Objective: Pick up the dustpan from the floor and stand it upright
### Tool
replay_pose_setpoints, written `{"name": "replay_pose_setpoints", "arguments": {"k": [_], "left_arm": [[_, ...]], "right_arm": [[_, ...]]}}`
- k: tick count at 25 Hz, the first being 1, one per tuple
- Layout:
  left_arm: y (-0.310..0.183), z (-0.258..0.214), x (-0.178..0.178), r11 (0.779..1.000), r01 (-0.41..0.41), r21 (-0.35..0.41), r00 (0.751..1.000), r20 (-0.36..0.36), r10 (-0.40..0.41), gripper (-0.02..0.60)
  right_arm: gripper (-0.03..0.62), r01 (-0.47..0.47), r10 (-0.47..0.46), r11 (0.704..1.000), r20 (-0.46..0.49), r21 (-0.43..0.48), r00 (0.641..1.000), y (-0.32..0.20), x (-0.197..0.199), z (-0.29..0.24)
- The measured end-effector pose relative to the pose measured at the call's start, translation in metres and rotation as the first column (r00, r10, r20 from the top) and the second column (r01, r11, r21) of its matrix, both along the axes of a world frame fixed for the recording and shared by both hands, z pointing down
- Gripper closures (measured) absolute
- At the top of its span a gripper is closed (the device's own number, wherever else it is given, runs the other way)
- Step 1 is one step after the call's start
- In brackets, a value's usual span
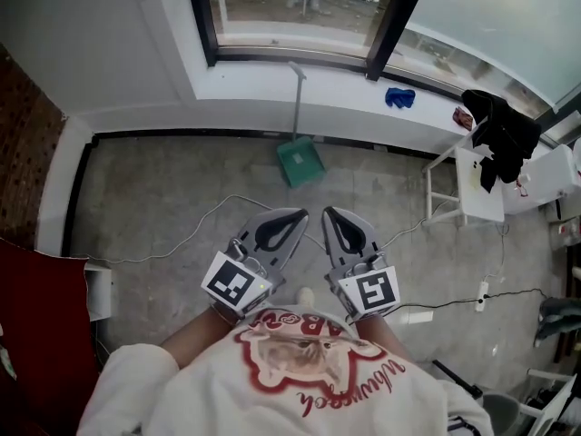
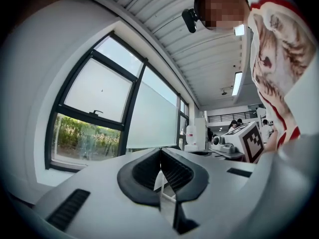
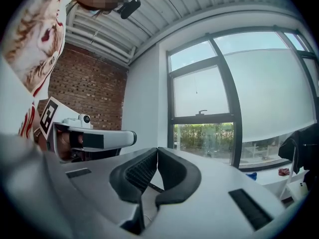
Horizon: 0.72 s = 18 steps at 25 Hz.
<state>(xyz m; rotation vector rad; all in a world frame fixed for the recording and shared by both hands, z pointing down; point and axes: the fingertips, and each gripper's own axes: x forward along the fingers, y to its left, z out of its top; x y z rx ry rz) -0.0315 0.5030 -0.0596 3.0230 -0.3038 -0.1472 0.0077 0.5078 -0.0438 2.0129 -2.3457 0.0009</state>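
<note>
At nine o'clock in the head view a thin cable [image 1: 195,230] trails across the bare floor [image 1: 145,180]; the left gripper [image 1: 302,213] sits just below centre, at about six o'clock, its jaws pressed together with nothing between them, which the left gripper view [image 2: 160,151] bears out; straight ahead of both grippers, at twelve o'clock and well apart from them, the green dustpan [image 1: 300,163] rests with its pan on the floor and its long handle rising against the white wall under the window; the right gripper [image 3: 157,151], just beside the left, is likewise closed and empty; at three o'clock stands a white table [image 1: 478,193] draped with a black garment [image 1: 501,134]. Judged from this, the dustpan is already upright and released; little appears left beyond seeing that it stays put.
</note>
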Motion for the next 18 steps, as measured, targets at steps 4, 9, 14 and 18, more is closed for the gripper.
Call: {"name": "replay_pose_setpoints", "arguments": {"k": [4, 9, 14, 18], "left_arm": [[-0.005, -0.004, -0.004, 1.0, 0.029, 0.005, 1.0, -0.002, -0.029, 0.56], [-0.006, -0.008, -0.009, 0.999, 0.044, -0.001, 0.999, -0.016, -0.044, 0.56], [-0.01, -0.004, -0.016, 0.999, 0.052, 0.012, 0.999, 0.002, -0.052, 0.56], [-0.014, -0.004, -0.024, 0.998, 0.054, 0.012, 0.999, 0.001, -0.054, 0.56]], "right_arm": [[0.568, 0.02, -0.02, 1.0, -0.013, 0.01, 1.0, -0.002, -0.002, -0.005], [0.568, 0.042, -0.042, 0.999, -0.006, 0.018, 0.999, -0.005, -0.008, -0.008], [0.568, 0.05, -0.05, 0.998, -0.004, 0.04, 0.999, -0.009, -0.016, -0.013], [0.568, 0.051, -0.051, 0.996, -0.001, 0.071, 0.999, -0.014, -0.023, -0.019]]}}
